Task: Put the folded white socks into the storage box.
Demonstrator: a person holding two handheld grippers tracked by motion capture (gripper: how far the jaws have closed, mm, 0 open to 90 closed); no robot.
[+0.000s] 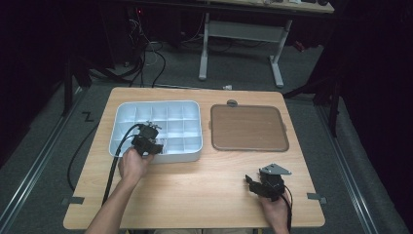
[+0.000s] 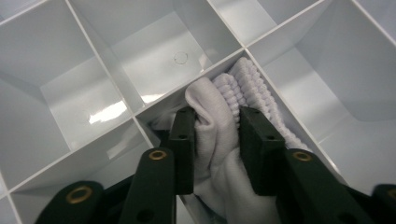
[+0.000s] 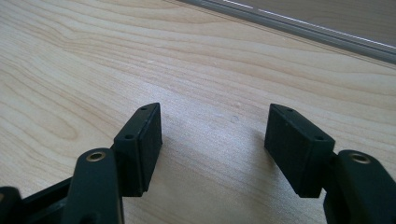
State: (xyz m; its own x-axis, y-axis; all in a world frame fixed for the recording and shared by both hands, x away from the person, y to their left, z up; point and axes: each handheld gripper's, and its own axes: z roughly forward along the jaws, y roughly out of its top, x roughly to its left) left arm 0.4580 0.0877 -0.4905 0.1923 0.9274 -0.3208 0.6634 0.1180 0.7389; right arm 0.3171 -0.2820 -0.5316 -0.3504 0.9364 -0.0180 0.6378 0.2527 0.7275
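In the high view, the left gripper (image 1: pixel 147 140) sits left of centre, reaching over the near edge of the white tray (image 1: pixel 127 108), which lies on the upper left part of the worktop (image 1: pixel 204 190). In the left gripper view the fingers (image 2: pixel 183 140) dip into one compartment at the middle of the frame and stand narrow, with a white sock (image 2: pixel 219 126) bunched between them; both pads lie against the cloth, pinching a fold of it. The sock's ribbed cuff (image 2: pixel 254 86) rests along the divider on the upper right side of that compartment, and the rest of the cloth runs down to the bottom of the frame between the fingers. The compartments around it, at the upper left and right of the frame, show bare white floors.

The right gripper (image 1: pixel 265 185) is at the lower right of the high view, held by a hand (image 1: pixel 276 209) at the bottom edge, well apart from the tray. In the right gripper view its fingers (image 3: pixel 140 144) stand wide over bare wood, with nothing between them.

A brown tray (image 1: pixel 248 127) lies to the right of the white one, near it but not touching, and a small round grey thing (image 1: pixel 232 103) sits just above the brown tray's upper left corner.
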